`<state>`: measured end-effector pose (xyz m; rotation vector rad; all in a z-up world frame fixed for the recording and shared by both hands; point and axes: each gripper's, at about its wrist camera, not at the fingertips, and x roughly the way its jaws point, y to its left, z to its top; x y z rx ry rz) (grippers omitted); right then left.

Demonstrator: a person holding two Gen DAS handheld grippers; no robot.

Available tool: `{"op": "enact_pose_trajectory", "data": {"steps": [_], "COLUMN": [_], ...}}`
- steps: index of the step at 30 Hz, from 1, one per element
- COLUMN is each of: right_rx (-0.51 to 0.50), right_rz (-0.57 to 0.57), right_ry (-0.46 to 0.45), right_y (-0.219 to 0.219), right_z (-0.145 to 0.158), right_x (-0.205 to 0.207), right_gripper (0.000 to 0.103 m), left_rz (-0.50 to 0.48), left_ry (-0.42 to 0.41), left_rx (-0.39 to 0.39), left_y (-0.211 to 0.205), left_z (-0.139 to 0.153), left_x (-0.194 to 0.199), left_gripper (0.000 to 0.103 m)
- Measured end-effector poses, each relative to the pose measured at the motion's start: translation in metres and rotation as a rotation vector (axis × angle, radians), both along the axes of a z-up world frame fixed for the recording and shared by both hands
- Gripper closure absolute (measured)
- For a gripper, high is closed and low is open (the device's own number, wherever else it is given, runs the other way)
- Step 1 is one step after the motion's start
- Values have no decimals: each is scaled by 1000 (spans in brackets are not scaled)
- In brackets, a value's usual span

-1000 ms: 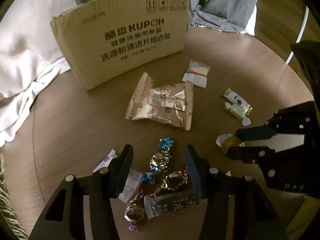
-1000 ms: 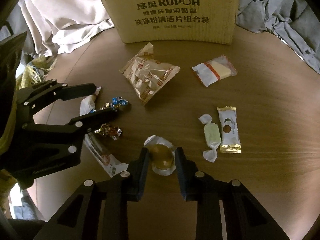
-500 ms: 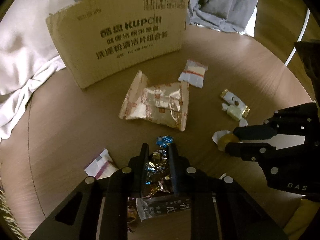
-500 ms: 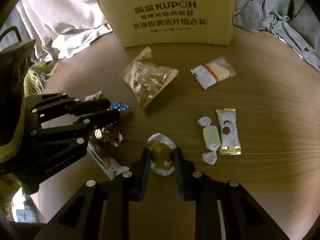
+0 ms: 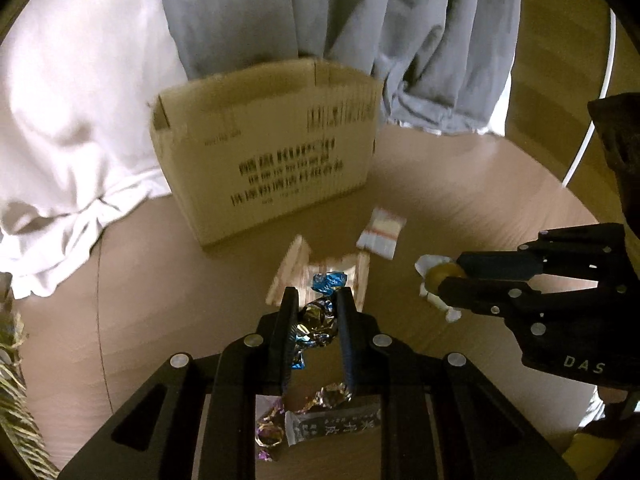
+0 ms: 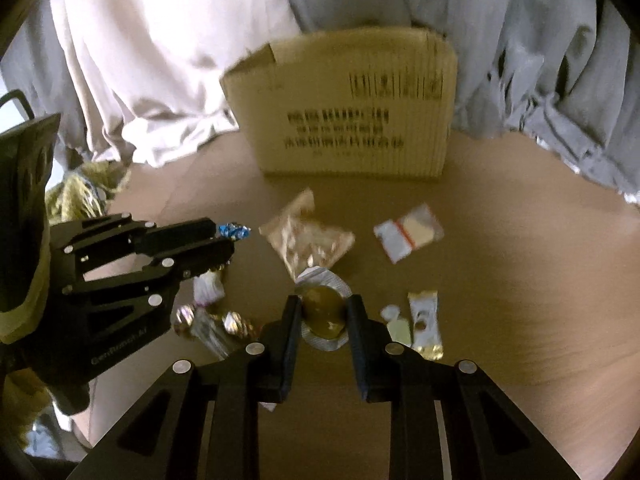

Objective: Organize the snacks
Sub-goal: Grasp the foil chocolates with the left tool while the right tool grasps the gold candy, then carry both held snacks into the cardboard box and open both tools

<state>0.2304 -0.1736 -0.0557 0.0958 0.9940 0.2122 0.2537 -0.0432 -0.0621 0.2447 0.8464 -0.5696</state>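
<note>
Two sweets are clamped in jaws above the round wooden table (image 5: 480, 184): a blue-and-gold foil-wrapped candy (image 5: 316, 320) by the left gripper (image 5: 314, 332), a clear-wrapped amber round sweet (image 6: 322, 314) by the right gripper (image 6: 322, 320). Both should be carried level over the open brown cardboard box (image 6: 360, 120) at the far edge before release.

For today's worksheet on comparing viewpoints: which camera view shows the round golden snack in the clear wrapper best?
The right wrist view: the round golden snack sits front and centre, clamped between the right gripper fingers, its wrapper showing above and below. The left wrist view shows it only from the side, small, mostly hidden by those fingers.
</note>
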Motion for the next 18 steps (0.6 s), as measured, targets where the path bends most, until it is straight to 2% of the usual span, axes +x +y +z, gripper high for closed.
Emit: {"op": "enact_pose_trajectory", "data": {"steps": [8, 18], "right_rx": [3, 14], "right_rz": [1, -19], "right_ry": [-122, -294], "right_y": [-3, -10], "right_z": [42, 99], "right_x": [6, 28], "right_gripper": [78, 78], "left_rz": [27, 54], "left_ry": [-99, -241], "left_rx": [-80, -137], "left_y": [2, 2], "left_z": [46, 99], "left_x": [3, 19], "left_gripper": [83, 83]}}
